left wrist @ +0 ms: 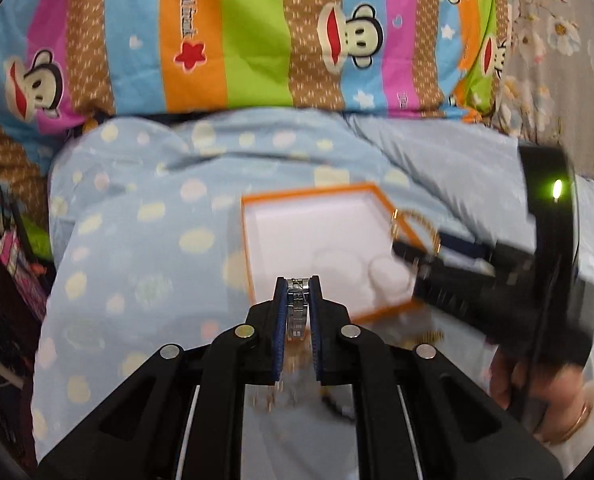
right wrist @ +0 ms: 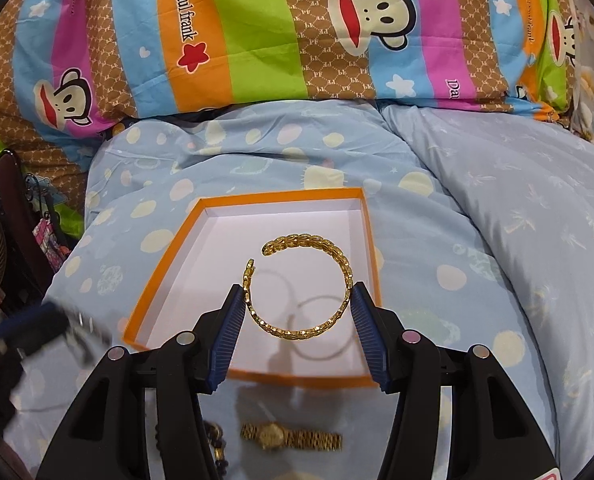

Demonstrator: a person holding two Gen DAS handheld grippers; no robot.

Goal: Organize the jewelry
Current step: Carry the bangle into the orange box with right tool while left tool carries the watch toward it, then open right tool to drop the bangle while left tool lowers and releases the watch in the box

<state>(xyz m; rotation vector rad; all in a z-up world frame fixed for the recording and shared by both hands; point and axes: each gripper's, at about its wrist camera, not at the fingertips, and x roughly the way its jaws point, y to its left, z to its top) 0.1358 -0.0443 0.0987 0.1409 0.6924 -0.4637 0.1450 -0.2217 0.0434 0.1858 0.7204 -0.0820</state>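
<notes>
Crowding orange box (right wrist: 165,276) rim — R gripper (right wrist: 299,300) w/ bangle (right wrist: 297,286), watch (right wrist: 291,436) nearby

Orange box (right wrist: 159,276), open, shallow, white inside, tilted a little on the pale blue quilt. Gold bangle (right wrist: 299,286), an open ring of chain-like links with a gap at its upper left, held flat above the box floor, pinched at left and right sides between blue pads; shadow cast on the white floor below. Silver link band (left wrist: 297,304), narrow and shiny, clamped upright between closed blue pads at the box's near edge. Gold watch (right wrist: 287,436) with round dial and link strap, flat on the quilt just outside the box's near wall. Dark beads (right wrist: 217,446) left of the watch, partly hidden.
</notes>
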